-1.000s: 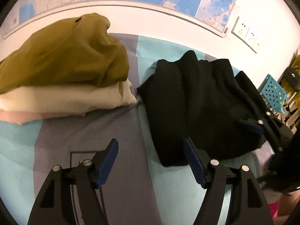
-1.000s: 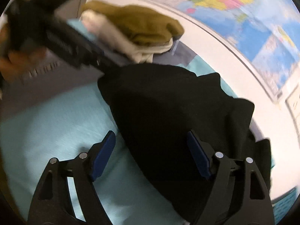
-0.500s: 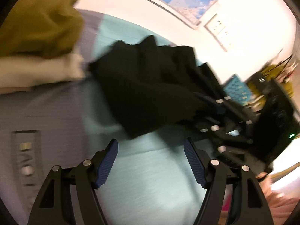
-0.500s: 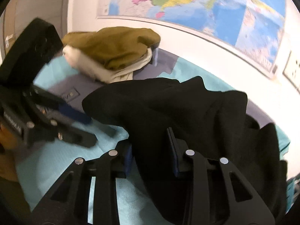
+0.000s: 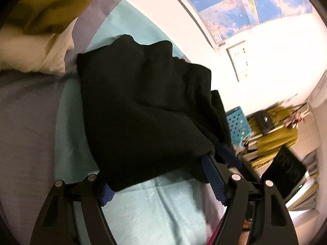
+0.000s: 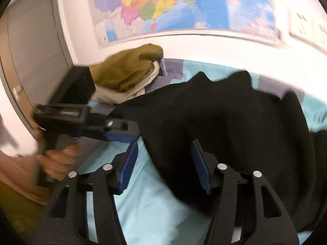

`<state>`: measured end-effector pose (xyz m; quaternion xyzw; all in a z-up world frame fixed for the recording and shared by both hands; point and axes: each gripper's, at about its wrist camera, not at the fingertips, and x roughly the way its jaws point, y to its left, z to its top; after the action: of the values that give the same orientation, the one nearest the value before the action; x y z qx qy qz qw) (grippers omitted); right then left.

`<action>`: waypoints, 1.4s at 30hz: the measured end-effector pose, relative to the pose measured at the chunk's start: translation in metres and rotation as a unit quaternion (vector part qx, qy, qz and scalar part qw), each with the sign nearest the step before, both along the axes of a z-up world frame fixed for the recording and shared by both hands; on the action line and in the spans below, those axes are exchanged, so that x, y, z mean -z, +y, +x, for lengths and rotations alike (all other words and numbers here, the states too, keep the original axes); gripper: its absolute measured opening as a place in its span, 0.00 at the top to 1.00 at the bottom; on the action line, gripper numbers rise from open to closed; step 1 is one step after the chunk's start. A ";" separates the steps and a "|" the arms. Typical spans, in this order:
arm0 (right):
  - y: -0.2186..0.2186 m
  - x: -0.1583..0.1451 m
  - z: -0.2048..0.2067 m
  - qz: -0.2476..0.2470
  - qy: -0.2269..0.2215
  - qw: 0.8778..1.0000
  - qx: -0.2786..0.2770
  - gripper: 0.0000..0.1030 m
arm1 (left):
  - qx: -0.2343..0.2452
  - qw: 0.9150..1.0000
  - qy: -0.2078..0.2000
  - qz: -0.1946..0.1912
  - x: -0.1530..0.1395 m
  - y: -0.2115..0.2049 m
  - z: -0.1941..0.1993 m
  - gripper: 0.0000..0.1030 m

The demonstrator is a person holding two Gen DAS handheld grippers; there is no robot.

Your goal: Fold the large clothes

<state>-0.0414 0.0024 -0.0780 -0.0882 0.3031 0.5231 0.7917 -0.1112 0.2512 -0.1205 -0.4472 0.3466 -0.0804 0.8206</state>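
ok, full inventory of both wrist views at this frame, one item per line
black garment: 1, black, spread on the bed, near edge between both grippers' fingers
folded clothes stack: 1 stack, olive on top of cream, far left of the bed by the wall
bed sheet: 1, teal and grey panels, under everything
wall map: 1, multicoloured, on the wall above the bed
wall sockets: 1 cluster, white, right of the map
perforated basket: 1, blue, beyond the bed's right end
left gripper: 1, black with blue pads, open around the garment's edge
right gripper: 1, black with blue pads, open at the garment's edge
left hand: 1, on the left gripper's handle
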 end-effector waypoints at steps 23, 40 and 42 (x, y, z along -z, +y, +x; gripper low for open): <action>-0.204 0.064 0.048 0.136 0.248 0.928 0.244 0.21 | -0.047 0.997 0.022 0.049 -0.005 -0.004 0.024 0.22; -0.190 0.063 0.103 0.156 0.217 0.911 0.315 0.16 | -0.044 0.976 0.070 0.200 -0.015 -0.027 0.048 0.34; -0.187 0.063 0.107 0.157 0.213 0.909 0.321 0.15 | -0.044 0.974 0.071 0.209 -0.015 -0.027 0.049 0.34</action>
<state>0.0659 -0.1850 -0.1411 0.2530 0.3900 0.2877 0.8373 -0.0624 0.2238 -0.1051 -0.2856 0.3931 0.0619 0.8718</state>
